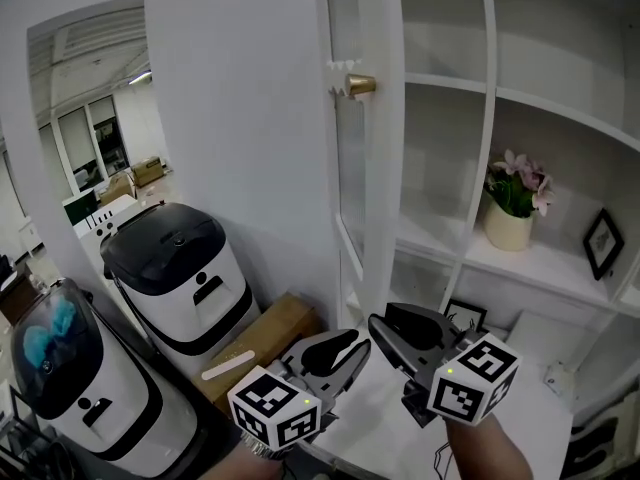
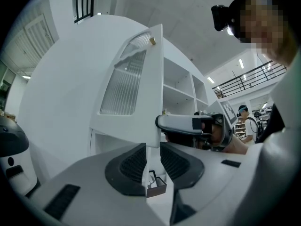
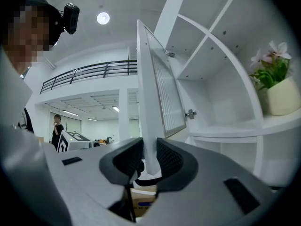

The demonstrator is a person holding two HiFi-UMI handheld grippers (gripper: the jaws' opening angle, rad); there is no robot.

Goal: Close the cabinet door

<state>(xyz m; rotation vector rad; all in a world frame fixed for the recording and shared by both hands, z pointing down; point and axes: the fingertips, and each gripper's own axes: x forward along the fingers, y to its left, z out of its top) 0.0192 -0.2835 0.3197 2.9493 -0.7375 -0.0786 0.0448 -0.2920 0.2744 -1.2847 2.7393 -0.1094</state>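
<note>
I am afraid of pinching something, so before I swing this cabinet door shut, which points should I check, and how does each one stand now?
1. The cabinet door stands open, ready to swing: ok.
2. The left gripper has its fingers closed on the door's lower edge: ok.
3. The right gripper holds the same edge likewise: ok.
4. The flower pot sits back on its shelf, behind the front edge: ok.
5. The small picture frame on the lower shelf is clear of the door's path: cannot tell.
</note>
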